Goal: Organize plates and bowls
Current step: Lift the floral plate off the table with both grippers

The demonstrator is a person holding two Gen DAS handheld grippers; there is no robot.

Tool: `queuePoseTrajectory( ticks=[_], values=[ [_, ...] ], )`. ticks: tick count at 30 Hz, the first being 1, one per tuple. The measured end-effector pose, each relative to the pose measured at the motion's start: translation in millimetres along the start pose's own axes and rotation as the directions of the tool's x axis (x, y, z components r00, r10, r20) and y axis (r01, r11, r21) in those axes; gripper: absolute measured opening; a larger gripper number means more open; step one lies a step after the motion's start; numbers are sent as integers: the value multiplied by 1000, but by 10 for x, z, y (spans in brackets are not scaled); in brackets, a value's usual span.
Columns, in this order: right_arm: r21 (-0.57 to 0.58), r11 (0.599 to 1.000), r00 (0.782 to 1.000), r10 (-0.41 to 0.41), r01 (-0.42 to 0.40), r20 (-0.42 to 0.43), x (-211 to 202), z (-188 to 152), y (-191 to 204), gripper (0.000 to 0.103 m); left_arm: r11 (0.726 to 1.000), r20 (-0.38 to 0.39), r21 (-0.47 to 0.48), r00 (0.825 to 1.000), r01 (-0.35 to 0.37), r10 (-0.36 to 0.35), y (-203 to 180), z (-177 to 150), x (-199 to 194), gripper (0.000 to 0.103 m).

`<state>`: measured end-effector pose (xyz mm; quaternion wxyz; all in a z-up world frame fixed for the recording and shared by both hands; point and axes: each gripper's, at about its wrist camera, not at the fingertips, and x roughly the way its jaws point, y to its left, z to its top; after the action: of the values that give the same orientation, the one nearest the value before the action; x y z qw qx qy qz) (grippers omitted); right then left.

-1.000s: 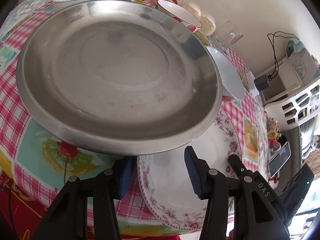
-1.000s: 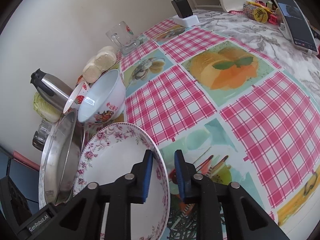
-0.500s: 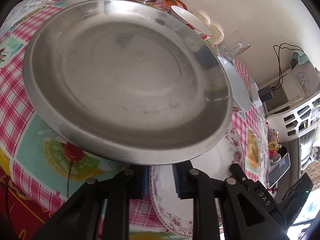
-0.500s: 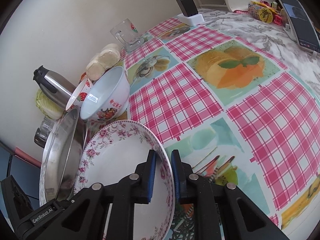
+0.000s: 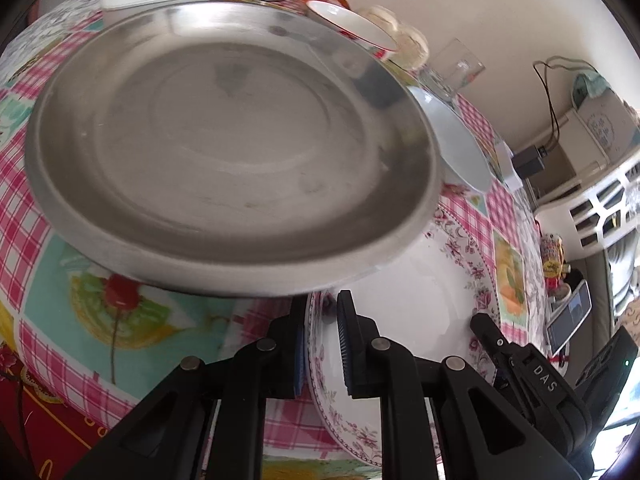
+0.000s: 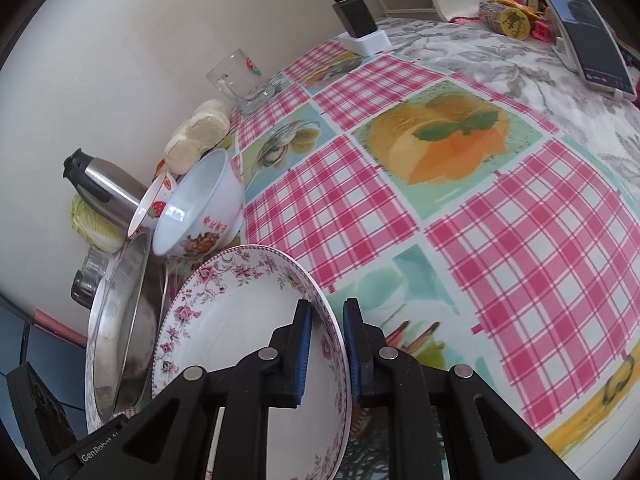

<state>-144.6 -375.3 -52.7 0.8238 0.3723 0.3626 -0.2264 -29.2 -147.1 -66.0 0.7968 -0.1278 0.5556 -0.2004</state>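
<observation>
On checked tablecloth [image 6: 520, 260]: right gripper [image 6: 324, 344] pinches floral plate [image 6: 240, 320] rim; left gripper [image 5: 320, 344] closing on steel plate [image 5: 224, 152] edge. Risk: thin-rim grips slip, plates clash.

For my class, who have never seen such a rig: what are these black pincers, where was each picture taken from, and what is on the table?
There is no robot. A person holds a two-finger gripper in each hand, and a camera on each looks along its fingers. One picture comes from the left gripper, the other from the right gripper. On the checked tablecloth are a floral plate, a steel plate overlapping its edge, a white bowl, a glass mug and a phone. The right gripper is shut on the floral plate's rim. The left gripper's jaws are closing on the opposite rim.
</observation>
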Motion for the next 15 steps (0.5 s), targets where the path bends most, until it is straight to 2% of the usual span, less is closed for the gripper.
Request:
queuePoseTrajectory(
  ticks=[10,15],
  values=[
    [79,997,998,22,-27,54,-124,123,-397,16,990,-17,134,999,43,-42,-361,-11,184,15],
    [71,997,998,34,-38,59,-129,142,-440,14,990,-12,122,997,75,-74,-368,42,224,15]
  ],
)
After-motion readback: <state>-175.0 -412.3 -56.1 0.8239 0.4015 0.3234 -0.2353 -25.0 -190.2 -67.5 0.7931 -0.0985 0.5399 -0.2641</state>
